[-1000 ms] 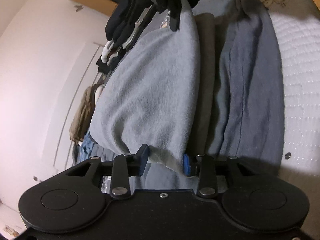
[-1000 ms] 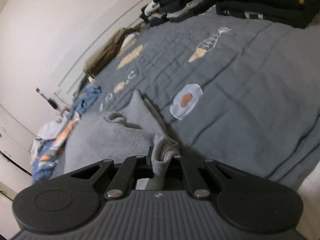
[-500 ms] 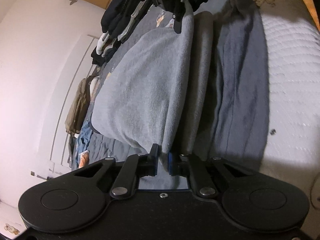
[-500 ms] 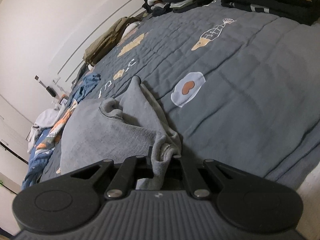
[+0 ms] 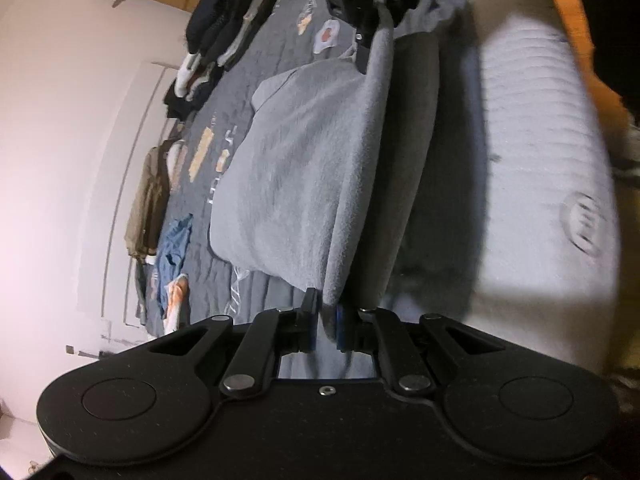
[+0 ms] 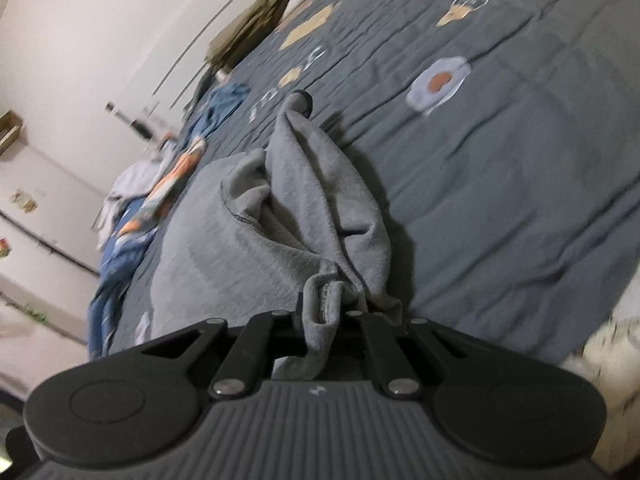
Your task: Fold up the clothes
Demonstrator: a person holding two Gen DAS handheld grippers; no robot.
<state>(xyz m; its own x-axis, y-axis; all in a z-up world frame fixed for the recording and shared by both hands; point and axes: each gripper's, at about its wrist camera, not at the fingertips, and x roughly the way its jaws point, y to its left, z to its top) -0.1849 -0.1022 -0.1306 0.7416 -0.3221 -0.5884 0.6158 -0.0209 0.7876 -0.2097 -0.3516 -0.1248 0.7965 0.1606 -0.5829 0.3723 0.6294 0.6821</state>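
- left gripper [image 5: 325, 326]: jaws pinched together on the near edge of the grey sweatshirt [image 5: 304, 168], blue pads either side of the cloth
- right gripper [image 6: 323, 320]: jaws clamped on a bunched hem of the same grey sweatshirt [image 6: 320, 216], a fold of cloth hanging down between them
- in the left wrist view the right gripper [image 5: 362, 36] shows at the top, holding the far end of the sweatshirt; the edge runs taut between the two grippers
- the held edge is lifted; the rest of the sweatshirt sags down onto the grey quilt [image 5: 240, 120]
- in the right wrist view the sweatshirt runs away in a ridge to the other gripper's tip [image 6: 302, 102], with the body spread on the quilt [image 6: 500, 184] to the left
- quilt has printed pictures, a fried egg [image 6: 438, 82] among them
- white mattress side [image 5: 532, 160] right of the sweatshirt
- dark folded clothes [image 5: 216, 36] stacked at the far end of the bed
- olive garment [image 5: 146, 208] and blue-orange clothes [image 5: 172, 256] lie along the wall side
- both views blurred
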